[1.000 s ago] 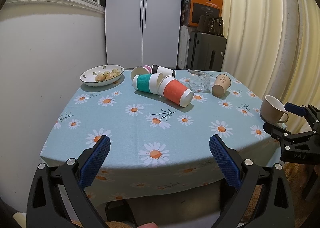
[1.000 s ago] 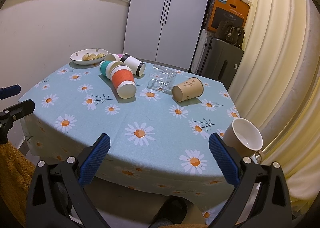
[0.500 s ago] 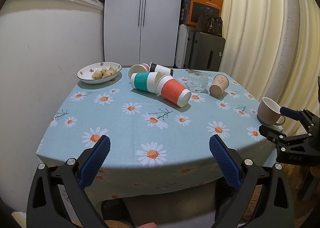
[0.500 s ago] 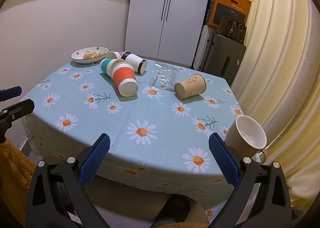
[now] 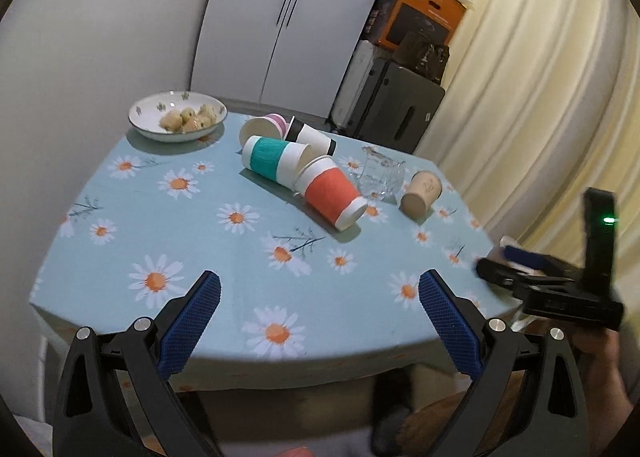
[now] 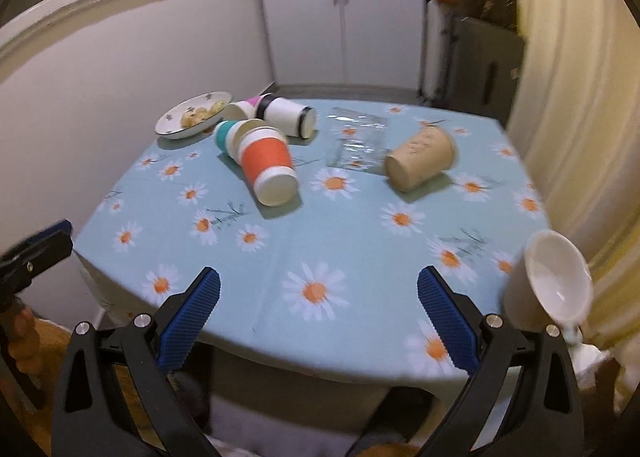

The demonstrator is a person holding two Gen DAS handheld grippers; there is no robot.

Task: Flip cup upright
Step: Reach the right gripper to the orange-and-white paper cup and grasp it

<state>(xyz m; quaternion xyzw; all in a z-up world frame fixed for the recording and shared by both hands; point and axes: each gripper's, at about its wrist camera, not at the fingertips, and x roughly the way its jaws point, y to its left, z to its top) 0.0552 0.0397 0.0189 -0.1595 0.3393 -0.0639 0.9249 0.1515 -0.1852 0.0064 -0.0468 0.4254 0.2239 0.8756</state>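
Several paper cups lie on their sides on the daisy tablecloth: an orange one (image 5: 334, 197) (image 6: 268, 163), a teal one (image 5: 272, 159) (image 6: 226, 135), a black-and-white one (image 5: 314, 137) (image 6: 286, 117), a pink one (image 5: 266, 127) and a tan one (image 5: 420, 193) (image 6: 420, 159). A clear glass (image 5: 380, 177) (image 6: 358, 141) is between them. A white mug (image 6: 548, 289) stands at the table's near right edge. My left gripper (image 5: 320, 325) is open and empty at the near edge. My right gripper (image 6: 318, 321) is open and empty; it also shows in the left wrist view (image 5: 520, 269).
A white bowl of food (image 5: 178, 121) (image 6: 194, 121) sits at the far left corner. White cabinet doors (image 5: 280, 25), a dark case with an orange box (image 5: 420, 13) and a cream curtain (image 5: 532, 77) stand behind the table. A white wall (image 5: 100, 49) runs along the left.
Both grippers have risen and tilted down over the table. The right gripper has swung left and closer to the mug. No cup has moved.
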